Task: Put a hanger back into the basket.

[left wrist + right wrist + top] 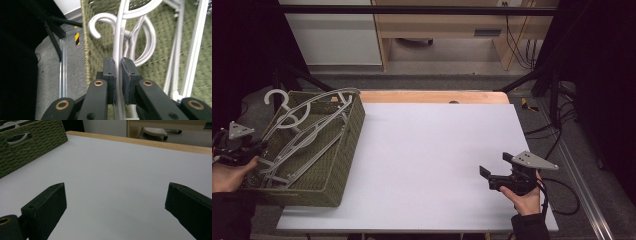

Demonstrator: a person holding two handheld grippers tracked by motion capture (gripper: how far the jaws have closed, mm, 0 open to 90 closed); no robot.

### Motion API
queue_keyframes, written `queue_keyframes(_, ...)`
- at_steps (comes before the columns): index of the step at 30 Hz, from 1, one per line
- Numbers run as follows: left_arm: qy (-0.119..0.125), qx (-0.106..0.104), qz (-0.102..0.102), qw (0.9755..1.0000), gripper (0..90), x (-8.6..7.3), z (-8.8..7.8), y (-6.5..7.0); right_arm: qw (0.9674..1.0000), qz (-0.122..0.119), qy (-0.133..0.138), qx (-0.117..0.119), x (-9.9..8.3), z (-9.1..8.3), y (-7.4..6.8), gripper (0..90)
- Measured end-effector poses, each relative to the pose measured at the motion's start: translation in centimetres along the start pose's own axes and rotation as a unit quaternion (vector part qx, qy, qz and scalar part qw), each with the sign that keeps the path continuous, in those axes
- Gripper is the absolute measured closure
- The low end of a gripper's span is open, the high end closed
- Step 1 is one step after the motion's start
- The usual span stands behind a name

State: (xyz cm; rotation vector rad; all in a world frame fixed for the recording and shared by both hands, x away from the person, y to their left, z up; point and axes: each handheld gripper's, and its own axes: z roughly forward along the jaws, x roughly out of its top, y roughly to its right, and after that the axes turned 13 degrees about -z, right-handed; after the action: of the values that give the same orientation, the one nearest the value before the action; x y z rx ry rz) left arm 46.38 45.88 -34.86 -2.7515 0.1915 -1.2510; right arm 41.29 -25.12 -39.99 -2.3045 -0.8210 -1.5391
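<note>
Pale grey hangers [307, 131] in an olive-green woven basket [343, 155] (white table [432, 165], black-jawed hand-held grippers).

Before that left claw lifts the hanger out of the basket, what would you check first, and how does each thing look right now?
1. Left claw shut on a pale grey plastic hanger: ok, its bar sits between the pads.
2. That hanger free of the other grey hangers: not ok, several lie stacked and overlapping.
3. Hooks clear of the woven olive-green basket: cannot tell.
4. Basket fully on the white table: not ok, its left part overhangs the edge.
5. Right claw open and free to help: ok, it holds nothing.
</note>
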Motion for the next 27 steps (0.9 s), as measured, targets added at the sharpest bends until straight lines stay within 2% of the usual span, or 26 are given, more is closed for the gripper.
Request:
queue_keyframes(8, -0.009, 0.006, -0.008, 0.9999, 82.6, -0.8, 0.2, -1.0, 1.0, 0.0, -0.001, 0.0, -0.1, 0.1, 0.0, 3.9)
queue_keyframes(11, -0.019, 0.015, -0.001, 0.9997, 82.6, -1.1, 0.0, -1.3, 1.0, 0.003, -0.002, -0.001, 0.0, 0.1, 0.0, 3.9)
queue_keyframes(13, -0.023, 0.012, 0.0, 0.9997, 82.6, -1.4, 0.0, -1.4, 1.0, 0.002, -0.001, -0.002, -0.1, 0.1, 0.0, 3.9)
queue_keyframes(18, -0.03, 0.009, 0.001, 0.9995, 82.6, -1.6, 0.3, -0.6, 1.0, 0.002, -0.002, -0.001, 0.0, 0.1, 0.0, 3.9)
queue_keyframes(20, -0.035, -0.001, -0.004, 0.9994, 82.5, -1.7, 0.4, -0.6, 1.0, 0.003, -0.001, -0.002, 0.0, 0.1, 0.0, 3.9)
queue_keyframes(22, -0.041, 0.002, 0.003, 0.9992, 82.4, -1.9, 0.7, -0.3, 1.0, 0.002, -0.002, -0.002, 0.0, 0.1, 0.0, 3.9)
queue_keyframes(24, -0.039, -0.009, 0.003, 0.9992, 82.3, -2.1, 0.9, 0.2, 1.0, 0.002, -0.002, -0.002, 0.0, 0.1, 0.0, 3.9)
queue_keyframes(27, -0.038, -0.012, -0.003, 0.9992, 82.3, -2.2, 0.9, 0.7, 1.0, 0.001, 0.0, -0.002, 0.0, 0.1, 0.0, 3.9)
